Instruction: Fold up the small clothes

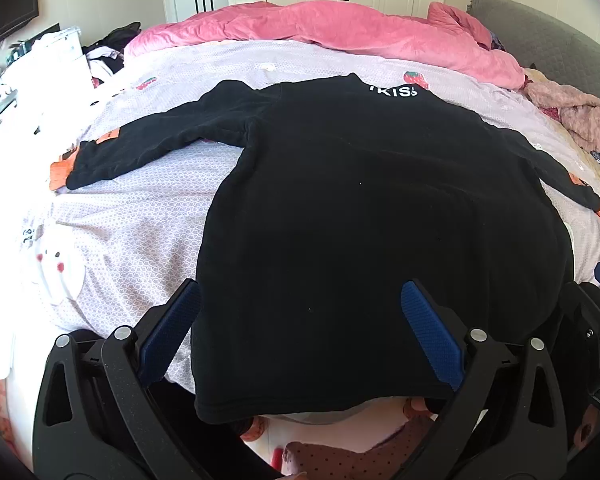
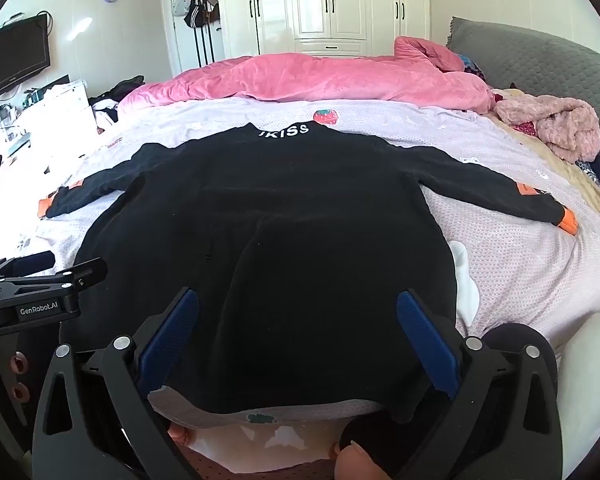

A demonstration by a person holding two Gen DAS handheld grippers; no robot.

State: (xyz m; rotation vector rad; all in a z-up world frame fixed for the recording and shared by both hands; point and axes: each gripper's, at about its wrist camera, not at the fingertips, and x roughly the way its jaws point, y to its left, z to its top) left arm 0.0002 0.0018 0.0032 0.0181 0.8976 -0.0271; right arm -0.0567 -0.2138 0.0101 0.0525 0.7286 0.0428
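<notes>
I am holding my left gripper (image 1: 300, 336) and right gripper (image 2: 298, 344), jaws apart, over the black sweater (image 1: 380, 220) hem at the bed's (image 1: 140, 232) near edge.

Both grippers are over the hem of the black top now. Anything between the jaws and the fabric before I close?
Nothing visible stands in the way. The black top lies flat on the bed sheet, both sleeves spread out. The left gripper and right gripper stand wide open just above its hem, with only bare fabric between the fingers.

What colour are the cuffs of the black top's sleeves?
Orange; the cuff of the black top shows best in the right wrist view.
</notes>
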